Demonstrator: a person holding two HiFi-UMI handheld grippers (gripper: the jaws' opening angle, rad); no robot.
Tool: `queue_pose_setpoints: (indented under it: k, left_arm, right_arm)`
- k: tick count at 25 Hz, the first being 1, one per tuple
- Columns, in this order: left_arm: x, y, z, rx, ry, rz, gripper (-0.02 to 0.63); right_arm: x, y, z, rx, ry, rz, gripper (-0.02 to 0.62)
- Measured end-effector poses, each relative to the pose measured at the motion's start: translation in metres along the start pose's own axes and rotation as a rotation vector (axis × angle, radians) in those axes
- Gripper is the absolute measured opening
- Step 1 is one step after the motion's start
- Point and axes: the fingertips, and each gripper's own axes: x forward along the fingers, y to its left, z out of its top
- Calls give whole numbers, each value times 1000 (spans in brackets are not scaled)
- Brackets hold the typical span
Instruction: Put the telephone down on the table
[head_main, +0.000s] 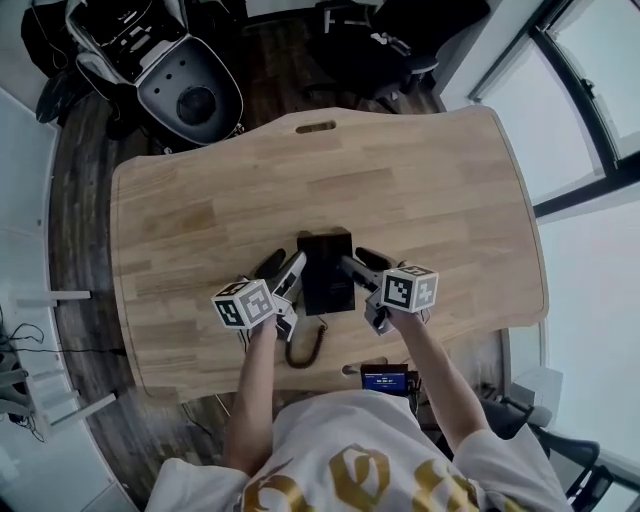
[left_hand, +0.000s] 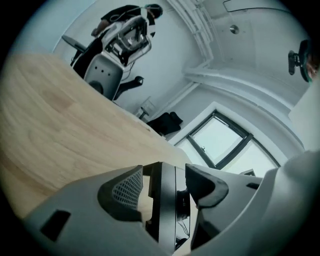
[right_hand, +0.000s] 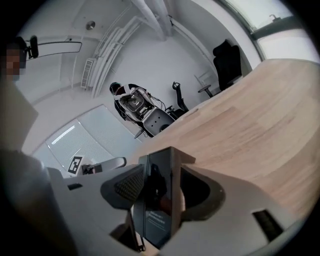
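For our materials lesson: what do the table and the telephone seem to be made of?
The table looks like light wood, matt, with visible grain and plank strips. The telephone is probably black plastic, glossy: its side shows reflections.

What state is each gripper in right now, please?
Left gripper: open, black rectangular telephone loose between its claws.
Right gripper: telephone between its claws; grip cannot be told.

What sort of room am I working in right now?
Probably an office or meeting room: a large wooden table, a wheeled office chair beyond it, and tall windows along one side.
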Motion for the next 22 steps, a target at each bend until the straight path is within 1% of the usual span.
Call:
queue_pose_setpoints:
  k: [1,2,3,5,7,8,10,12,16,19,22]
  left_arm:
    - [-6,-1,5,22,-21,12,260]
    - [-12,-3,10,46,-40,25,251]
    - [-19,-4,14,76,-62,42,220]
    - [-33,-7,21,141,-109,82,36]
    - [-42,-15,21,176,-129,87,25]
    - [-45,-20,19,186,-129,82,21]
    - [-51,-29,13,215,-116,80,15]
    - [-56,-36,6,247,-95,87,12]
    - [-63,-54,-4,294,-72,86,9]
    - [-73,-70,-3,323,-86,77,9]
    - [-88,-84,-4,340,-103,71,9]
  right_arm:
    - [-4,0,5,-7,-25,-13,216]
    - [-9,0,9,-9,-52,-26,190]
    - [-12,2,13,-13,-74,-36,162]
    - [-19,10,15,-45,-91,-45,116]
    - [-26,24,11,-86,-95,-32,64]
    - [-30,33,9,-88,-102,-7,40]
    - [-37,53,4,-53,-124,63,25]
    - [-44,67,-2,-28,-144,104,20]
    - [-62,80,-5,-65,-175,85,18]
    - [-79,85,0,-101,-219,45,18]
    - [-97,96,7,-107,-284,23,18]
